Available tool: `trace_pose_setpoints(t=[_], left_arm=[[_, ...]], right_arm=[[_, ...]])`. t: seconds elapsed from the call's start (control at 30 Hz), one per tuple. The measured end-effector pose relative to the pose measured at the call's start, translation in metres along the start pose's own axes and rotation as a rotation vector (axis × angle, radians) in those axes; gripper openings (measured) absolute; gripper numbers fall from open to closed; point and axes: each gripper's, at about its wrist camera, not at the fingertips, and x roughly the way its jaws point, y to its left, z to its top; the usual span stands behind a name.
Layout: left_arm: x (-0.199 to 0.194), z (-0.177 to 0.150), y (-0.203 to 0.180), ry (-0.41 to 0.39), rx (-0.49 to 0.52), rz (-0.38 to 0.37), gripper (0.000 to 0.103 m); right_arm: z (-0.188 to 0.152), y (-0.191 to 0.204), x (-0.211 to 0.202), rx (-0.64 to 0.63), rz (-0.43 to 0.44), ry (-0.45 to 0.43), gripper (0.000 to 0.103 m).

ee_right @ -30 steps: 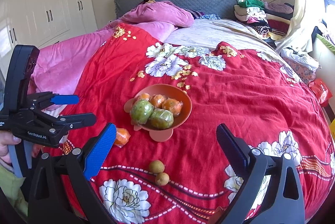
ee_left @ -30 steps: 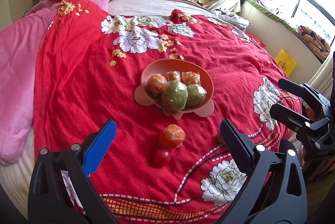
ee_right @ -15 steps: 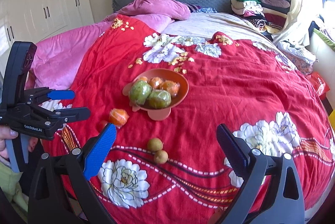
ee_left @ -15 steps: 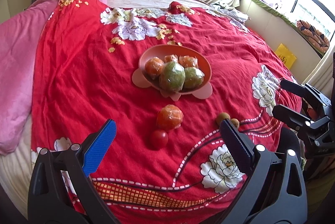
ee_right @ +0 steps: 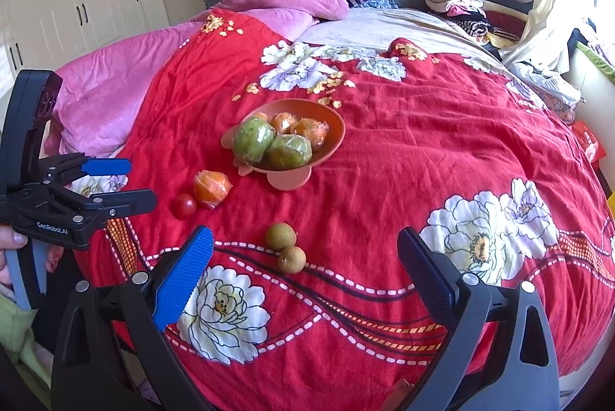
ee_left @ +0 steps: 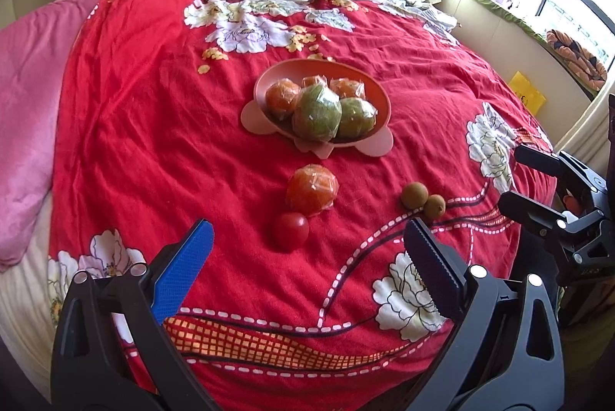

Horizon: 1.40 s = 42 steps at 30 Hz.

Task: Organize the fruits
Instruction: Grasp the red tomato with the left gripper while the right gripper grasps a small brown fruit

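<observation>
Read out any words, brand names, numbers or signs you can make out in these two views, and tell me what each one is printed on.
"GenRobot.AI": white lettering on the black body of the left gripper, seen in the right wrist view.
Yellow bag by the window wall: dark marks on it, too small to read.
Right gripper in the left wrist view: faint lettering low on its body, too blurred to read.
No readable text on the bowl, the fruit wrappers or the bedspread.

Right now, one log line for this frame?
left gripper: open, empty | right gripper: open, empty | bowl: five wrapped fruits | loose: wrapped orange, tomato, two longans
</observation>
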Motion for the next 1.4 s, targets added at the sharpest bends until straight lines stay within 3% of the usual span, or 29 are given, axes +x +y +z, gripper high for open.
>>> trace_pose_setpoints(t=[0.43, 0.5, 0.63, 0.7, 0.83, 0.87, 1.0, 1.2, 1.4], left_arm=[[0.022, -0.015, 0.010, 0.052, -0.006, 0.022, 0.093], [0.025, -0.015, 0.010, 0.050, -0.003, 0.019, 0.093], [0.033, -0.012, 0.009, 0.063, 0.010, 0.010, 0.091], [0.037, -0.010, 0.009, 0.066, 0.014, 0.010, 0.087], [0.044, -0.006, 0.011, 0.075, 0.027, 0.005, 0.077], [0.046, -0.005, 0.011, 0.079, 0.031, 0.002, 0.068], [0.054, -0.005, 0.013, 0.095, 0.037, 0.000, 0.060], [0.064, -0.004, 0.011, 0.111, 0.049, -0.007, 0.043], [0.071, -0.005, 0.008, 0.116, 0.093, 0.026, 0.033]], right_arm=[[-0.015, 0.010, 0.033, -0.043, 0.027, 0.081, 0.093], [-0.017, 0.011, 0.042, -0.049, 0.043, 0.104, 0.078], [-0.022, 0.012, 0.056, -0.053, 0.061, 0.135, 0.061], [-0.023, 0.011, 0.064, -0.051, 0.050, 0.151, 0.051], [-0.025, 0.011, 0.074, -0.064, 0.016, 0.162, 0.045], [-0.025, 0.011, 0.076, -0.066, 0.015, 0.159, 0.043], [-0.025, 0.005, 0.081, -0.049, 0.017, 0.154, 0.029], [-0.024, -0.005, 0.077, -0.010, 0.051, 0.147, 0.022], [-0.023, -0.009, 0.072, 0.024, 0.079, 0.141, 0.022]])
